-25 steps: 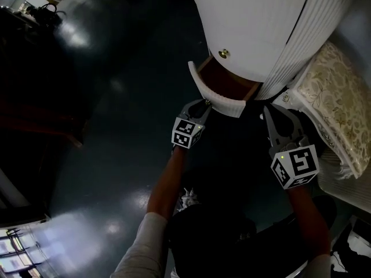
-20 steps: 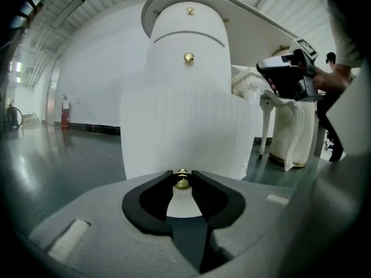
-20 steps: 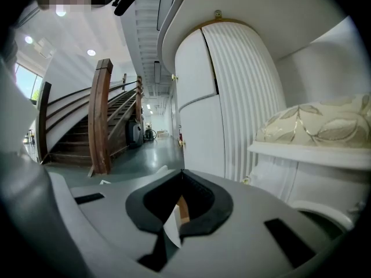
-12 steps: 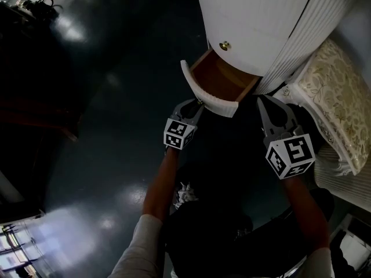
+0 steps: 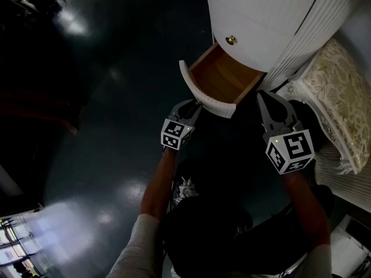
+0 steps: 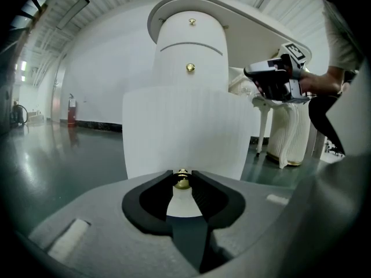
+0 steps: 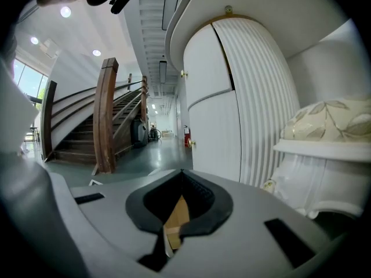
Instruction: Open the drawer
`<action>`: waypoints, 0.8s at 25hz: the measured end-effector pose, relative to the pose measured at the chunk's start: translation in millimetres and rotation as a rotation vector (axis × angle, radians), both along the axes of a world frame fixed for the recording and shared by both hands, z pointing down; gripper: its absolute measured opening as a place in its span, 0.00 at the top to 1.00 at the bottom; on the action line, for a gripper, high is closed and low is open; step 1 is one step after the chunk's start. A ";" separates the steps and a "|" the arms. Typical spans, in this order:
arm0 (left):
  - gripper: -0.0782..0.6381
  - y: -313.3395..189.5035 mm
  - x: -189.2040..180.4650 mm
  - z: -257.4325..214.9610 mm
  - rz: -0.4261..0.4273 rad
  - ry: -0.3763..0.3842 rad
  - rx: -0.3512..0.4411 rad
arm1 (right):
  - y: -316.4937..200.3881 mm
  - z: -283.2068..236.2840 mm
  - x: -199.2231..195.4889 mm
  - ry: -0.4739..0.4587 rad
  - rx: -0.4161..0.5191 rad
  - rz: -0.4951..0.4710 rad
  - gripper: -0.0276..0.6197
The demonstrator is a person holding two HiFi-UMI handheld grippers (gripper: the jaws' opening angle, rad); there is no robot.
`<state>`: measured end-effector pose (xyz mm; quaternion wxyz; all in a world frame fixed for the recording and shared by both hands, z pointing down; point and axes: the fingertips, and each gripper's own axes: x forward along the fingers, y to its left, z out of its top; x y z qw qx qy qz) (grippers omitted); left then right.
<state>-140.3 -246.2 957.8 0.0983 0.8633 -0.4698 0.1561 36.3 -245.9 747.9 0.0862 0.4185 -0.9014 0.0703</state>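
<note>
Here we go: my left gripper is pinching the small brass knob dead centre on the drawer front, pads squeezed onto it from either side. The drawer is already standing partway out of the white cabinet, low on its curved face, just under the cabinet's next knob up, and I can see the bare wooden floor of it, nothing inside.

My right gripper is out of the action. Its tips are pressed together on nothing, and it hangs off the drawer's right corner, close to the cabinet's ribbed side but touching neither.

Now the bit that matters: the drawer's long run goes straight out from the cabinet towards me, and my left gripper points along that same line, into the front panel. So the way forward, as I read it, is a straight draw back away from the cabinet, no twisting. The left does the work; it has the knob and the right has no hold. Drift sideways and I reckon the drawer binds, or the little knob slips out of the pads.
</note>
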 end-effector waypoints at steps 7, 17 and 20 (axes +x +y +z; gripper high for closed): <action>0.74 7.1 -5.0 0.9 0.004 -0.013 -0.008 | 2.1 9.1 3.9 0.062 0.031 -0.011 0.93; 0.74 21.6 -13.9 3.3 -0.006 -0.001 -0.020 | -0.1 17.7 -0.9 0.036 -0.012 -0.022 0.93; 0.74 25.4 -16.9 2.4 -0.002 -0.021 -0.019 | 0.5 22.1 -3.0 0.039 -0.020 -0.027 0.93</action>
